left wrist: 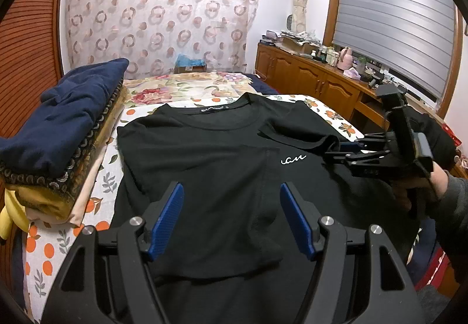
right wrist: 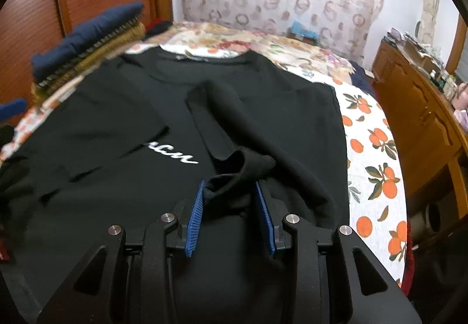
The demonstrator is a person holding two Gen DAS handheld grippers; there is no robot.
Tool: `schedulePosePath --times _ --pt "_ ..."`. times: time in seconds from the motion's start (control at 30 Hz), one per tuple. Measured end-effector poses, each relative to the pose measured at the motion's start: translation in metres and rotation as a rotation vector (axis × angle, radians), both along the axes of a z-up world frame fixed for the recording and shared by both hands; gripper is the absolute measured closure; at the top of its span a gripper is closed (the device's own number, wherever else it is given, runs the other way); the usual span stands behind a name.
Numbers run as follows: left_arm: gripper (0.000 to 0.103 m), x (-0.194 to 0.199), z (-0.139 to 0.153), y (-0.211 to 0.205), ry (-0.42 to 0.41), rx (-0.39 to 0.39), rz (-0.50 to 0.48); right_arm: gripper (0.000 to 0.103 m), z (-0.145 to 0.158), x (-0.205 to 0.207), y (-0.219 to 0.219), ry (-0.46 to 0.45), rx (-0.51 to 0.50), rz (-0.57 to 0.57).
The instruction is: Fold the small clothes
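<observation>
a black t-shirt (left wrist: 210, 166) with white cursive chest lettering (left wrist: 293, 160), unreadable, lies flat on the bed (right wrist: 377, 148). left gripper (left wrist: 231, 221) hovers, jaws wide and empty; right gripper (right wrist: 231, 215), jaws narrowly parted, has the folded sleeve (right wrist: 234, 172) between them.

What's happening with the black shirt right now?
Left gripper open, empty. Right gripper jaws around sleeve. Black shirt flat on bed, nothing blocking.

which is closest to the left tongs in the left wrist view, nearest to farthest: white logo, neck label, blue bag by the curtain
1. white logo, on the shirt's chest, just ahead and to the right of the left tongs.
2. neck label, at the collar, farther up the bed.
3. blue bag, at the bed's far end by the curtain.
</observation>
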State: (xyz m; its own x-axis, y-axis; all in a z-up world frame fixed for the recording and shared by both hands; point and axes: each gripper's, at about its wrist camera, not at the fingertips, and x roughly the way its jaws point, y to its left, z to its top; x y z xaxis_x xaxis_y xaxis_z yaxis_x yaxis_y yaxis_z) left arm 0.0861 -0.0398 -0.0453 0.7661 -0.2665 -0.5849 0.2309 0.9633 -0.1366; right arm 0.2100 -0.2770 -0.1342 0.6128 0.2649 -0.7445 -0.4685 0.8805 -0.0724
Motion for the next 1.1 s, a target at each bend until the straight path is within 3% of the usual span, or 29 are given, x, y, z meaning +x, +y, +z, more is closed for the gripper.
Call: schedulePosePath --times 0.03,0.07,0.23,0.33,0.4,0.53,0.67,0.87,1.1 --pt "0.034 0.0 0.0 0.001 0.0 0.0 0.002 0.093 -0.001 0.001 0.0 -0.008 -0.002 -0.001" --pt "0.034 0.0 0.0 0.001 0.001 0.0 0.004 0.098 0.001 0.001 -0.001 -0.019 -0.001 0.0" --pt "0.034 -0.001 0.001 0.004 -0.004 0.001 0.011 0.1 0.017 -0.02 -0.007 -0.005 0.051 0.089" --pt "0.034 -0.001 0.002 0.004 -0.007 -0.002 0.012 0.1 0.022 -0.044 -0.003 -0.006 0.023 0.165" --pt "0.035 0.0 0.001 0.003 -0.005 -0.002 0.013 0.096 0.02 -0.053 0.0 0.009 -0.008 0.205" --pt "0.034 0.002 0.001 0.001 -0.001 0.009 0.01 0.069 0.019 -0.056 -0.004 0.034 0.003 0.214" --pt "0.034 0.006 -0.001 0.0 0.005 0.033 0.007 0.064 0.028 -0.049 -0.02 0.003 0.067 0.176" --pt "0.034 0.032 0.003 0.014 0.012 0.084 0.008 0.05 0.03 -0.003 -0.041 -0.027 0.05 0.074" --pt "0.035 0.08 -0.001 0.042 0.084 0.193 0.074 0.05 0.013 0.061 -0.059 -0.008 0.017 -0.046"
